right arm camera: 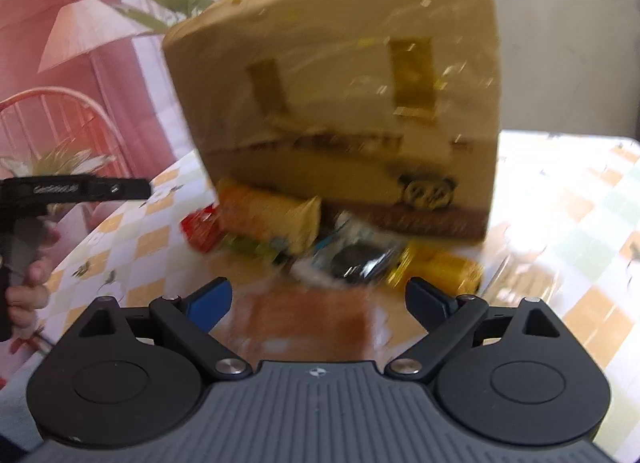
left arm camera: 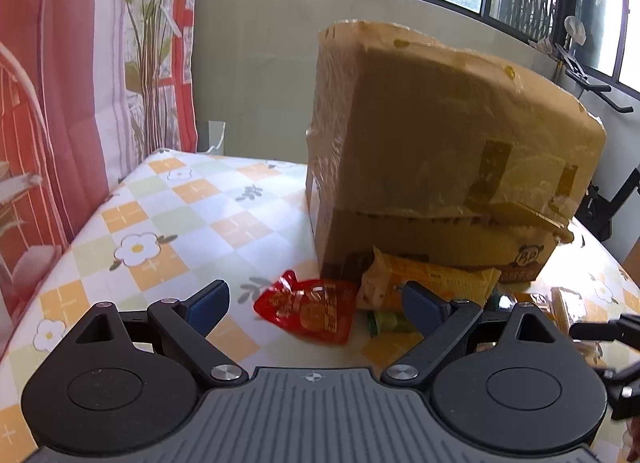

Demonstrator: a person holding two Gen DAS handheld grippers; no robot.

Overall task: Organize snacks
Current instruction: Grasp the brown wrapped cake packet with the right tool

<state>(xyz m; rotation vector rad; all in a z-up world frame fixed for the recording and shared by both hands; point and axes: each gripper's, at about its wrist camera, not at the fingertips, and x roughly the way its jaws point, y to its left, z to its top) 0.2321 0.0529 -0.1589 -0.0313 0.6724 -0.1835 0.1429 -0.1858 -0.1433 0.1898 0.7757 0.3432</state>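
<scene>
left gripper (left arm camera: 316, 307) open, nothing btwn jaws; red packet (left arm camera: 310, 309) just ahead of it. right gripper (right arm camera: 318, 303) open w/ nothing held; snacks (right arm camera: 352, 259) ahead, at foot of cardboard box (right arm camera: 340, 103).

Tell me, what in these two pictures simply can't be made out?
- Inside of the cardboard box: both views show only its outer walls.
- Dark shiny packet and yellow packet: right wrist view, motion blur hides any print.
- Green packet: left wrist view, partly behind the left gripper's finger.
</scene>
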